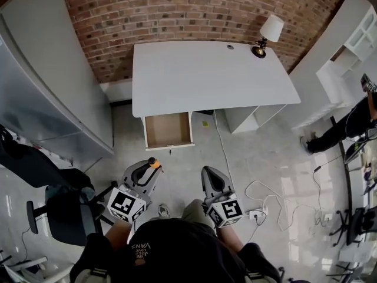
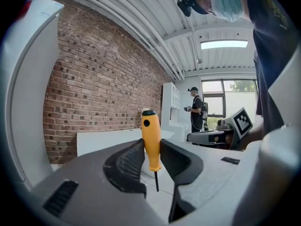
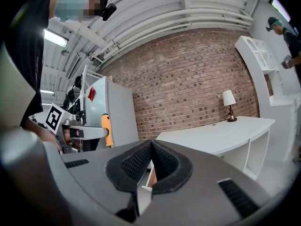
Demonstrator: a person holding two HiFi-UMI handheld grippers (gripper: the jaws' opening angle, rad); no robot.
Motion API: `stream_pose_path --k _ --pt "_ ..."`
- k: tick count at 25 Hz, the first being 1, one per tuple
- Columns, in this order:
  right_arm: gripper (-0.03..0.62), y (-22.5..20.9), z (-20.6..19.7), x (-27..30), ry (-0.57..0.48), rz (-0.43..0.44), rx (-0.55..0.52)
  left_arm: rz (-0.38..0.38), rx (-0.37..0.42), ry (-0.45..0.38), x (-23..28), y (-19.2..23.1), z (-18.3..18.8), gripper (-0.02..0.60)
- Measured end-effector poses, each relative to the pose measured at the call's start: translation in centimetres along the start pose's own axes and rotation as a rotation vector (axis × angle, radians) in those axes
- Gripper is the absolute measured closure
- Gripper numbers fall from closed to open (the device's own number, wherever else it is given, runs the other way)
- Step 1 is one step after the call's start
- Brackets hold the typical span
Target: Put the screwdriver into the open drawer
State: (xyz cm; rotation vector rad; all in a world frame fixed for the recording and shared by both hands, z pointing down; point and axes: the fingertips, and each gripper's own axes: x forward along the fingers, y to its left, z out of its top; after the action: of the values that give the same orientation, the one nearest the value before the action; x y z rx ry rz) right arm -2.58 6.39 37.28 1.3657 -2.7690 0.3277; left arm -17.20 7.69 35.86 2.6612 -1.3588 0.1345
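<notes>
My left gripper is shut on the screwdriver, which stands upright between the pads, orange handle up, thin dark shaft pointing down. In the head view the left gripper carries the screwdriver above the floor, short of the open drawer under the white desk. The drawer's wooden inside looks bare. My right gripper hangs beside it, and in its own view the right gripper is shut with nothing between the pads. The screwdriver shows at the left of the right gripper view.
A small lamp stands at the desk's far right corner. A grey cabinet lines the left, a dark chair stands near my left side. Cables and a power strip lie on the floor at right. Another person stands far right by white shelves.
</notes>
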Motion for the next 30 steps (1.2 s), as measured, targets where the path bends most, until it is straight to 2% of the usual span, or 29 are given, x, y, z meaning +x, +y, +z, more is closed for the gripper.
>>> stream_pose_path --k 5,14,20,30 --pt "0.603 -3.1 -0.1 3.3 0.015 0.028 0.017 0.022 -0.026 0.021 4.1 2.0 -0.9 0.482" --pt "0.603 -8.8 0.0 9.9 0.083 0.144 -0.030 0.085 -0.015 0.063 12.6 6.4 -2.8 0.482" --pt "0.603 -12.5 -2.2 12.6 0.142 0.172 0.005 0.097 -0.003 0.141 18.4 8.8 -7.1 0.482" --pt "0.603 -18.2 -8.4 15.6 0.219 0.179 0.074 0.098 -0.004 0.325 26.5 12.0 -17.5 0.482"
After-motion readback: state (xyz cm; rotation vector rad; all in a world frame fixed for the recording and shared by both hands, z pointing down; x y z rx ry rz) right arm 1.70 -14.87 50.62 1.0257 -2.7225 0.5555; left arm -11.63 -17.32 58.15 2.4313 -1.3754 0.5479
